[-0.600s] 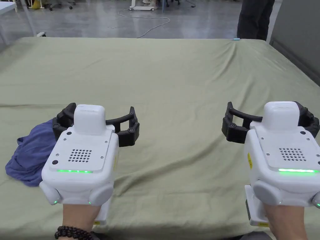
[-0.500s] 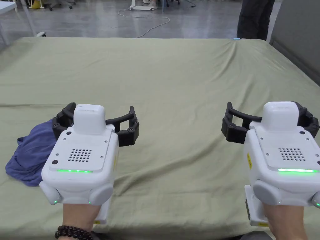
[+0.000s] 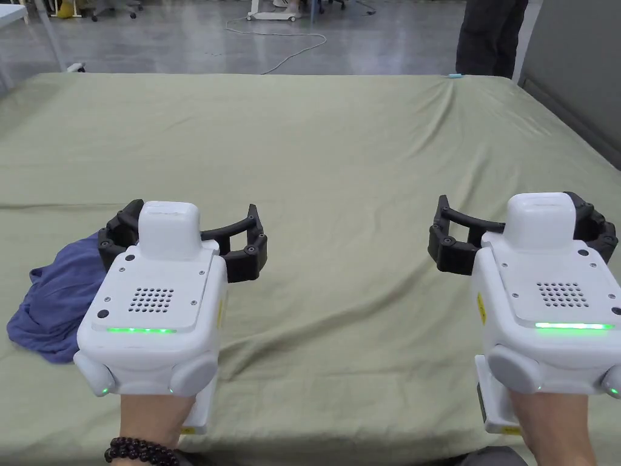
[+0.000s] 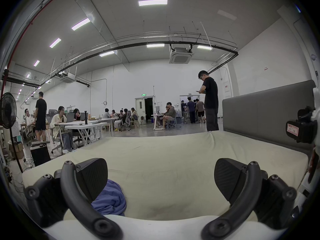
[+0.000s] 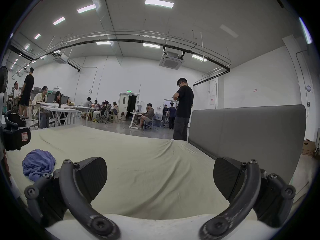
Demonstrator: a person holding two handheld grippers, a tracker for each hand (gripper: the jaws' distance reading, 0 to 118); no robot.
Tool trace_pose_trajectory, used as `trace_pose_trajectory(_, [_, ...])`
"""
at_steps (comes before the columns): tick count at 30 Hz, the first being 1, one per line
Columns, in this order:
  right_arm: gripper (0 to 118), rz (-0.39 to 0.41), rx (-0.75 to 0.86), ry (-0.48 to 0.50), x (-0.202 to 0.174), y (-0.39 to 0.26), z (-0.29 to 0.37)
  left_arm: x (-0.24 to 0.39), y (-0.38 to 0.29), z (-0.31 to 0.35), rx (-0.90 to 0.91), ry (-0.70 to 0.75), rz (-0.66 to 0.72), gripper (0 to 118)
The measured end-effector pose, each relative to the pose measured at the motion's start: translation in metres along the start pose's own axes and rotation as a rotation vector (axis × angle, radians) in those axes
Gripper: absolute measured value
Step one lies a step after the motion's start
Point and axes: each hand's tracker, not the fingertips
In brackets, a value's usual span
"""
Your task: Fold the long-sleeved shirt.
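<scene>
Both grippers hover with jaws wide and empty over the bed's (image 3: 339, 151) near edge: left gripper (image 3: 182, 233), right gripper (image 3: 521, 233). The long-sleeved shirt (image 3: 51, 297) lies crumpled in a heap by the bed's near left corner, partly under the left gripper. Folding hasn't begun; next, I judge, comes grasping and spreading it flat.

Olive sheet (image 3: 339, 151) covers the bed; grey headboard (image 5: 245, 131); white cable (image 3: 285, 45) on floor
</scene>
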Motion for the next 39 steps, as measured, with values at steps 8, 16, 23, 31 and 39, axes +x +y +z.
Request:
trace_pose_trajectory(8, [118,-0.006,0.008,-0.004,-0.0024,0.0032,-0.0004,0.0022,0.0031,-0.0019,0.003,-0.009,-0.006,118])
trace_pose_trajectory(16, [118,-0.008,0.009,0.010,-0.0023,0.0042,0.0007,0.0014,0.0005,-0.0037,-0.023,0.008,0.002,118])
trace_pose_trajectory(23, [118,-0.015,0.015,-0.004,-0.0026,0.0062,0.0017,-0.0019,0.0029,-0.0022,-0.010,0.017,0.025,118])
trace_pose_trajectory(31, [118,-0.009,0.013,0.001,-0.0008,0.0094,0.0007,0.0008,0.0046,-0.0039,-0.011,0.013,-0.005,118])
trace_pose_trajectory(39, [118,-0.004,0.006,0.002,-0.0005,0.0100,-0.0011,0.0068,0.0079,-0.0065,-0.029,-0.003,-0.016,118])
